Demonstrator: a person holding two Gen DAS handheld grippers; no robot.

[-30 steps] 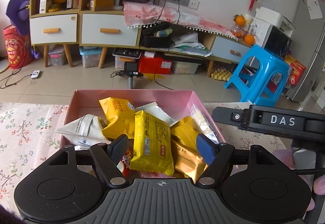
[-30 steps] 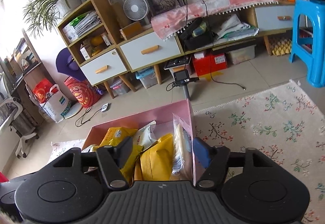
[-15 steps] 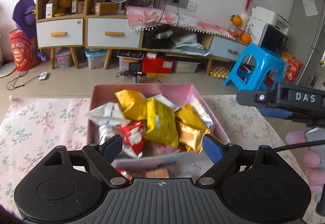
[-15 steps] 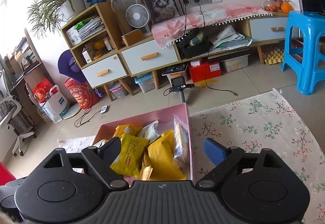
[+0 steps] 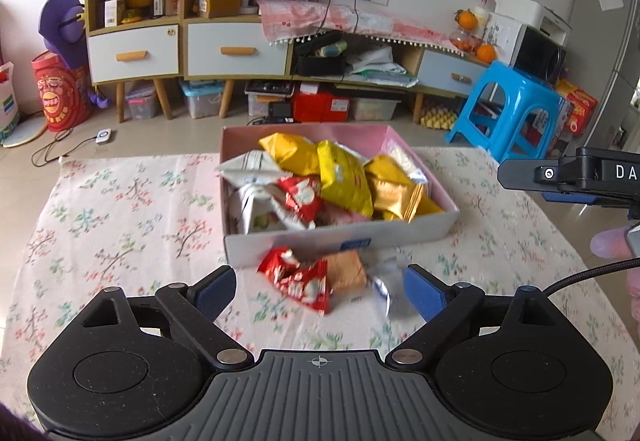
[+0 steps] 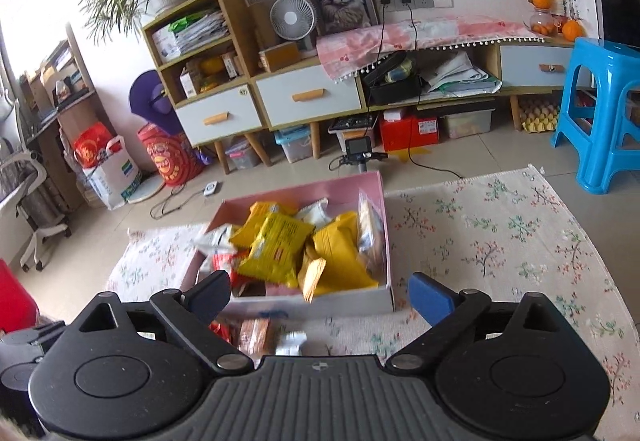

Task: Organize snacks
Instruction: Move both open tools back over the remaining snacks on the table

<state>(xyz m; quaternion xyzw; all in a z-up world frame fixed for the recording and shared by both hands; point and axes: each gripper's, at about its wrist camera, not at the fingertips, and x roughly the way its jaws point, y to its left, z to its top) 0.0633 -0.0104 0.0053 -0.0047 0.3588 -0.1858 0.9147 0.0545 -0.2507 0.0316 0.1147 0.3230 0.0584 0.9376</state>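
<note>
A pink box (image 5: 304, 131) (image 6: 374, 197) full of several snack packets sits on the floral cloth. Yellow packets (image 5: 344, 177) (image 6: 276, 245) lie on top, with red and white ones beside them. Three loose packets lie on the cloth in front of the box: a red one (image 5: 298, 281), a brown biscuit pack (image 5: 346, 271) (image 6: 254, 335) and a silvery one (image 5: 386, 291). My left gripper (image 5: 320, 291) hovers over these loose packets, jaws still opening, nothing pressed between them. My right gripper (image 6: 320, 295) stands near the box's front edge, jaws still opening and empty.
The floral cloth (image 5: 120, 209) (image 6: 500, 241) covers the table. Beyond its far edge are the tiled floor, wooden cabinets (image 5: 180, 45), a camera on a stand (image 6: 358, 151) and a blue stool (image 5: 516, 109) (image 6: 600, 113). The right gripper's body (image 5: 580, 177) shows at the left wrist view's right edge.
Both grippers pulled back from over the box toward the near side and their jaws spread wider. The loose packets in front of the box came into view.
</note>
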